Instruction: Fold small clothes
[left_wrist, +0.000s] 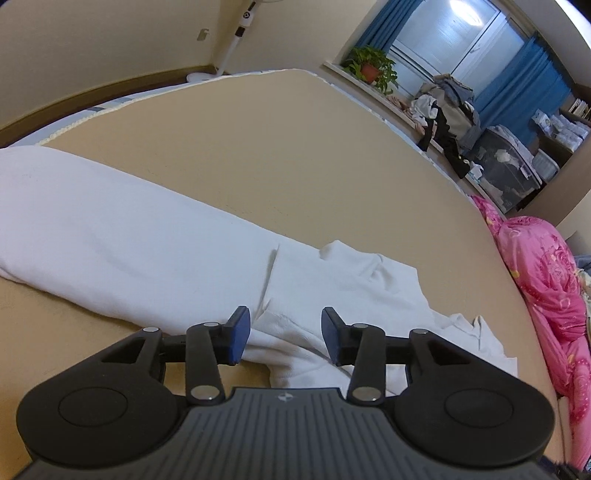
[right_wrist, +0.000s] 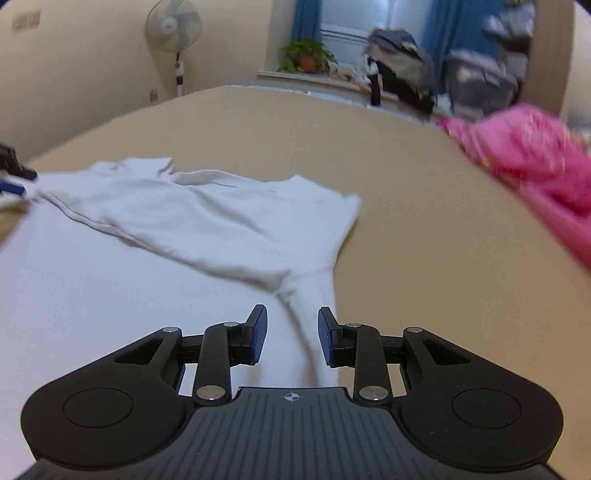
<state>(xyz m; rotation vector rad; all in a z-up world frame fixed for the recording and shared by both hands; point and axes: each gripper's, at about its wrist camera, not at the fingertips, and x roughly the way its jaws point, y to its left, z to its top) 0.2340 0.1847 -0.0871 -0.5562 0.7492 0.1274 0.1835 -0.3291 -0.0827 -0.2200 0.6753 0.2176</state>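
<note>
A white shirt (left_wrist: 110, 236) lies spread on the tan bed; in the left wrist view its body runs left and a crumpled part (left_wrist: 351, 280) lies right of centre. My left gripper (left_wrist: 285, 338) is open, low over the shirt's near edge, with white cloth between and below the blue pads. In the right wrist view the shirt (right_wrist: 166, 221) fills the left half, one sleeve folded across it. My right gripper (right_wrist: 291, 338) is open just above a fold near the shirt's right edge. The left gripper's tip (right_wrist: 14, 177) shows at the far left.
A pink quilt (left_wrist: 543, 288) lies bunched on the bed's right side, also in the right wrist view (right_wrist: 532, 158). Beyond the bed stand a fan (right_wrist: 173, 29), a potted plant (left_wrist: 369, 68) on the sill, and a pile of clothes (left_wrist: 447, 110).
</note>
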